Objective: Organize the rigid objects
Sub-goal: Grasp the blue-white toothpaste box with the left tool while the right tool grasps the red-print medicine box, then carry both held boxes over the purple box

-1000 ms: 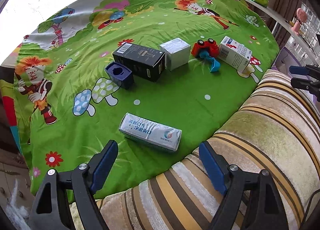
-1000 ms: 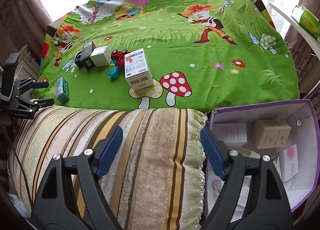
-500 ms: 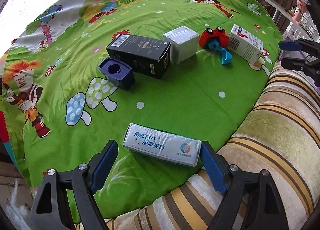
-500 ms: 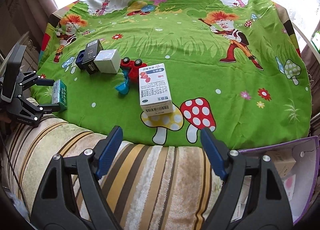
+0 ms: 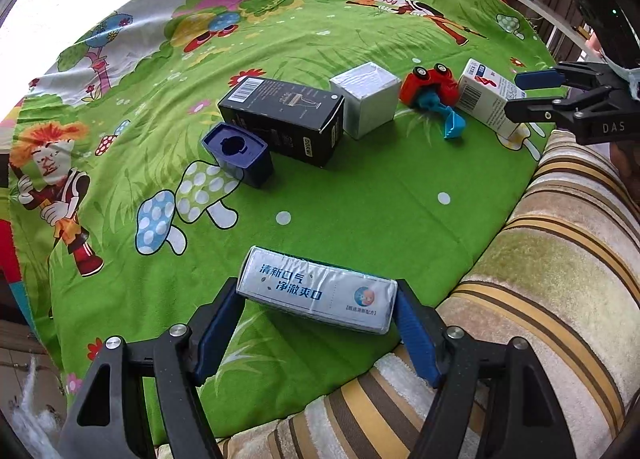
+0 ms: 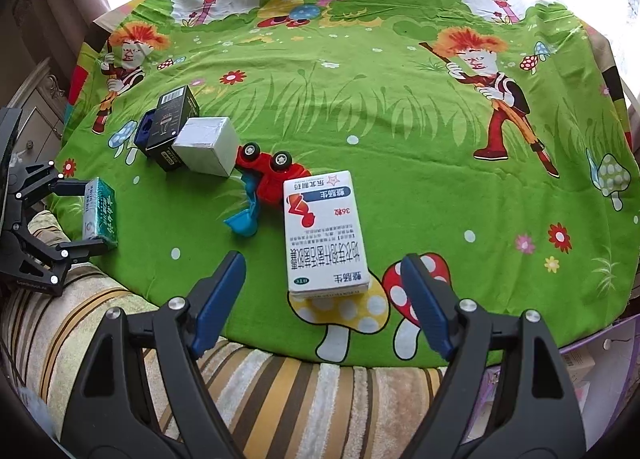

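Observation:
A long white box [image 5: 316, 293] with blue print lies near the front edge of the green cartoon cloth [image 5: 360, 199]. My left gripper [image 5: 318, 299] spans it lengthwise; its jaws are closing and both blue pads touch the box's ends. The right wrist view shows this box [image 6: 100, 215] side-on between the left gripper's fingers [image 6: 72, 187]. A white medicine box [image 6: 324, 235] lies flat, its near end between the fingers of my right gripper [image 6: 322, 291], which is open with gaps on both sides. In the left wrist view, the right gripper [image 5: 516, 95] hovers beside that medicine box [image 5: 486, 101].
A black carton [image 5: 284, 115], a silver cube box [image 5: 366, 99], a small navy box [image 5: 238, 153] and an overturned red toy car with a blue scoop [image 5: 430, 93] cluster mid-cloth. A striped cushion [image 5: 540, 279] borders the near edge. A purple bin [image 6: 592, 359] holds packages at lower right.
The left gripper came forward over the long white box and its jaws narrowed onto the box's ends. The right gripper swung left from the purple bin to the medicine box, staying open.

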